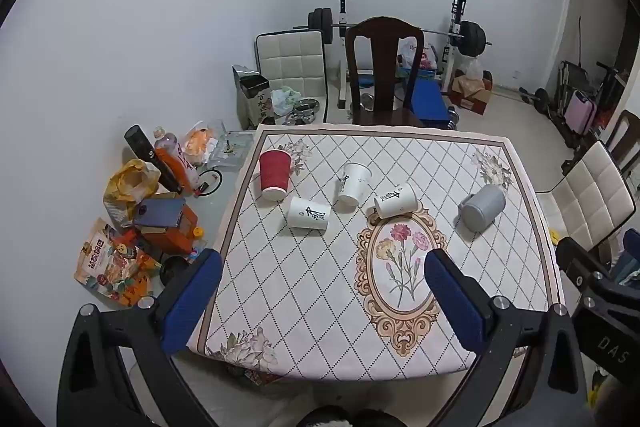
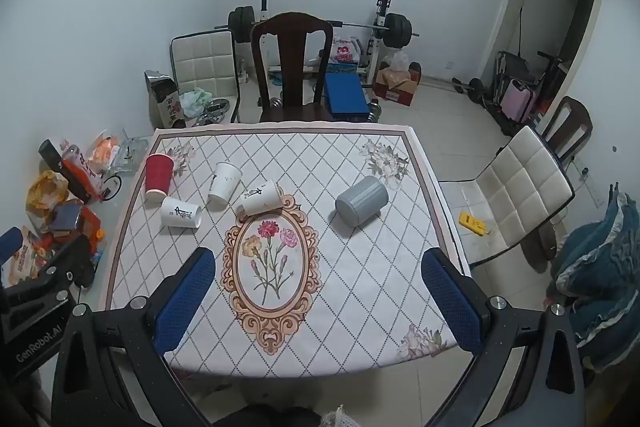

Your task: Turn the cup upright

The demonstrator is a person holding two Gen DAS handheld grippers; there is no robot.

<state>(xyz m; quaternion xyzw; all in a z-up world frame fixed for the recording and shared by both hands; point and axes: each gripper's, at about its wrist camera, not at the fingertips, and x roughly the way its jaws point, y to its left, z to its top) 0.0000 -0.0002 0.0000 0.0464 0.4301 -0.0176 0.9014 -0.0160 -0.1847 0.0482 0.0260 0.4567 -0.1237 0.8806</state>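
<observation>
Left wrist view: the left gripper [image 1: 323,277] hangs above the near edge of the table [image 1: 520,163], jaws spread wide and holding nothing. Five cups lie tipped over across the far half — red cup [image 1: 274,175], three white cups [image 1: 309,213], grey cup [image 1: 482,207].

Right wrist view: the right gripper [image 2: 318,277] is likewise spread and empty — the grey cup [image 2: 361,205] lies nearest it.

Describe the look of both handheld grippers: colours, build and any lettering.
The left gripper and right gripper are alike: black angular plastic frames with triangular cut-outs, silver round bolts at the joints, and two long fingers faced with textured blue pads. White lettering shows on the bodies: "GenRobot.AI" on the left, "DAS" on the right. No cables or sleeves visible.
</observation>
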